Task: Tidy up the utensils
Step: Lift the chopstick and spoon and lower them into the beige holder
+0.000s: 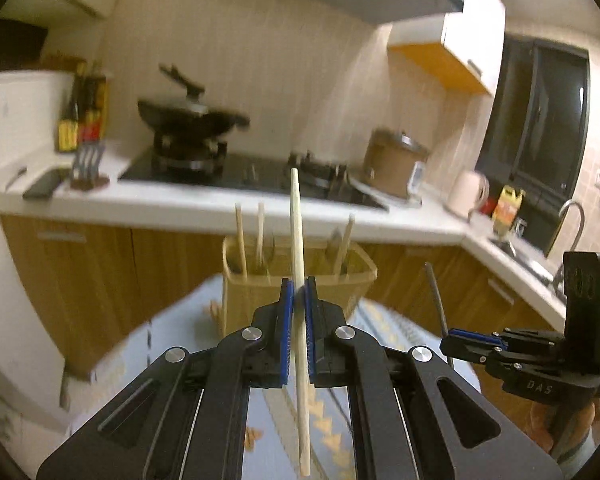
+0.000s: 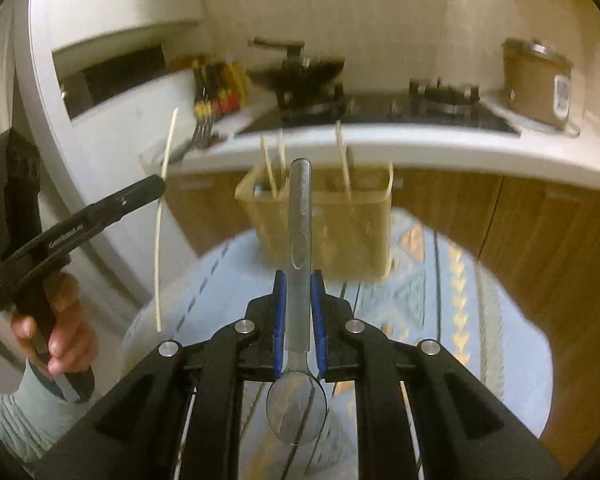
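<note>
Four chopsticks (three in the one holder), one spoon, two grippers.

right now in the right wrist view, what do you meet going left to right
left gripper holding a chopstick → spoon clamped in the right gripper → rice cooker

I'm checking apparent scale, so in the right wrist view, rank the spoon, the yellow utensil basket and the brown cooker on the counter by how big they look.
1. utensil basket, largest.
2. spoon, held in the right gripper; its nearness to the camera inflates it.
3. brown cooker, smallest, farthest away.
</note>
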Demonstrator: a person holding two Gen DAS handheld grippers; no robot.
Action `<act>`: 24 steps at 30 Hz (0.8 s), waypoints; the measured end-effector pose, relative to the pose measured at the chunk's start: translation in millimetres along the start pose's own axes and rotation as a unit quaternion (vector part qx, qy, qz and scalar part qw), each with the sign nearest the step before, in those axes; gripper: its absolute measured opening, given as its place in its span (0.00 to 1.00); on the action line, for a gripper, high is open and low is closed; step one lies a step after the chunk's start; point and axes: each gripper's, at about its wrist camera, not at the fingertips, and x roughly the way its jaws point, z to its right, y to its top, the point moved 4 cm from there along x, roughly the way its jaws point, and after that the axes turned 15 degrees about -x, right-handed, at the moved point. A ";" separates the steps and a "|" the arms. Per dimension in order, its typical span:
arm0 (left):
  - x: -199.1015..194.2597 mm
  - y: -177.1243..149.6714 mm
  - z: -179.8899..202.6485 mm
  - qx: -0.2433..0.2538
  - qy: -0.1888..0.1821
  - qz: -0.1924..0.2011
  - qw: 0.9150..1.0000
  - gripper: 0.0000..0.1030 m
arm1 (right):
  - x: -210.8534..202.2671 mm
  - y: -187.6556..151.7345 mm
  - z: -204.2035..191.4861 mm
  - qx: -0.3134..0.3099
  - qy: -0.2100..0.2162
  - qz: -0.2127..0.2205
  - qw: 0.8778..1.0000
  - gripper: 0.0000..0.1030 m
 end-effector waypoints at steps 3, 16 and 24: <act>-3.4 18.6 7.6 0.003 -0.011 0.034 0.999 0.03 | -0.9 18.7 3.9 -0.008 -0.023 0.026 0.999 0.10; 34.7 66.7 12.6 0.016 -0.015 0.119 0.993 0.03 | 34.4 79.3 39.0 -0.035 -0.097 0.089 0.991 0.10; 79.9 85.3 -0.7 0.011 0.006 0.140 0.990 0.03 | 62.2 102.5 63.6 -0.045 -0.141 0.126 0.981 0.10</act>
